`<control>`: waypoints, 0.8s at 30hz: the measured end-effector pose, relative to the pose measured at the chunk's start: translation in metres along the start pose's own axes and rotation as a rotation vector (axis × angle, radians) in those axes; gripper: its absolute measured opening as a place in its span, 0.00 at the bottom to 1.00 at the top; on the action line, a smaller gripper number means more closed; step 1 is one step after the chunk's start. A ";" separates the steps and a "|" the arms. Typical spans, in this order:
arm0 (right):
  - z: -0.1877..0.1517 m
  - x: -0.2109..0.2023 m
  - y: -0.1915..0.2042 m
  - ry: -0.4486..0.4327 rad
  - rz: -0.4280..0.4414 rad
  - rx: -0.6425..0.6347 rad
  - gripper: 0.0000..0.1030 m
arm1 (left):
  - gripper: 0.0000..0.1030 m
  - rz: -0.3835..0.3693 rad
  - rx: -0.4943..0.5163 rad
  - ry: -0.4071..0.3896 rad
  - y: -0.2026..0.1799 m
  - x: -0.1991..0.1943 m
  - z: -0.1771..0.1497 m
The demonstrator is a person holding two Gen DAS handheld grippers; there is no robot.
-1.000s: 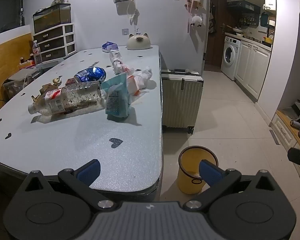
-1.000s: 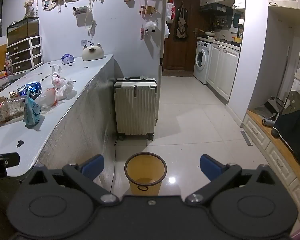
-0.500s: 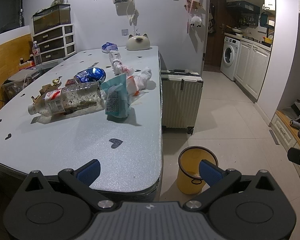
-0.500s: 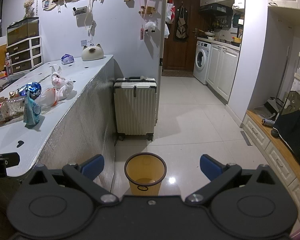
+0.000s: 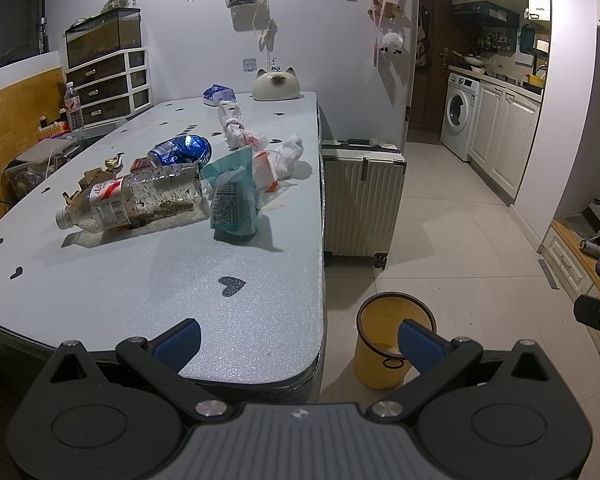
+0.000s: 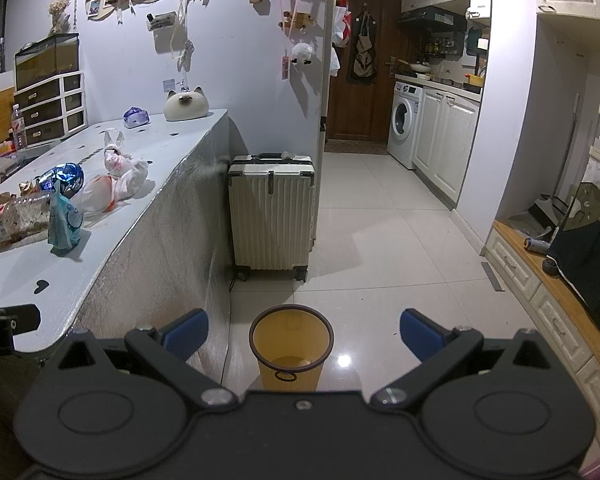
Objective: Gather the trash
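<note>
**Collect trash: start position, nothing picked yet**

Step in hand: approach. The left hand-held gripper [image 5: 298,338] is spread wide and empty, hovering over the near end of the desk [image 5: 148,280]. The right hand-held gripper [image 6: 303,332] is likewise wide apart and empty, held over the floor with the yellow bin [image 6: 291,344] framed between its fingers.

Trash location: all of it sits mid-desk, well apart from both grippers. Nearest is a teal pouch [image 5: 235,196], standing roughly upright, with a clear plastic bottle [image 5: 132,198] on its side touching or just beside it; I cannot tell which. Behind them lie a crushed blue can [image 5: 182,150] and knotted white plastic bags [image 5: 276,160]. Small brownish scraps [image 5: 90,182] at the bottle's far side are too dim to identify.

Next move, as judged: the left gripper reaches forward across bare desk to the pouch or bottle, closes on it, then carries it right and down to the bin. The bottle looks wide for the jaws; the neck may be the better hold.

Edges and room: the desk's right edge [image 5: 322,240] runs straight, with the bin on the floor just beside the near corner. A pale suitcase [image 6: 271,210] stands against the desk further along, clear of the bin. The tiled floor to the right is open.
</note>
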State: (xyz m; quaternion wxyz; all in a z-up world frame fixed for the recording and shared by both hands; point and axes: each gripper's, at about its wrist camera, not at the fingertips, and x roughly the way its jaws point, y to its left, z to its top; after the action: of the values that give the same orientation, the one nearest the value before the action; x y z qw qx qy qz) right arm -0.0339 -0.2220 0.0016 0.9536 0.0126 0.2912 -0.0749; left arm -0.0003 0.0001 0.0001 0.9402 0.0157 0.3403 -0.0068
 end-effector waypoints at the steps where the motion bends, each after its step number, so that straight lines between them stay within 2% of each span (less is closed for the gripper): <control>1: 0.000 -0.002 0.000 0.000 0.000 0.000 1.00 | 1.00 -0.001 0.000 0.000 0.000 0.000 0.000; 24: -0.003 0.000 0.002 0.003 0.000 -0.002 1.00 | 1.00 0.000 0.001 -0.001 0.000 0.000 0.000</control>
State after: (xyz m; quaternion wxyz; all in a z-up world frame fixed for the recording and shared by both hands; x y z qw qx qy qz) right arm -0.0350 -0.2197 -0.0007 0.9531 0.0118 0.2929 -0.0748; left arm -0.0004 0.0000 0.0000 0.9404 0.0162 0.3397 -0.0068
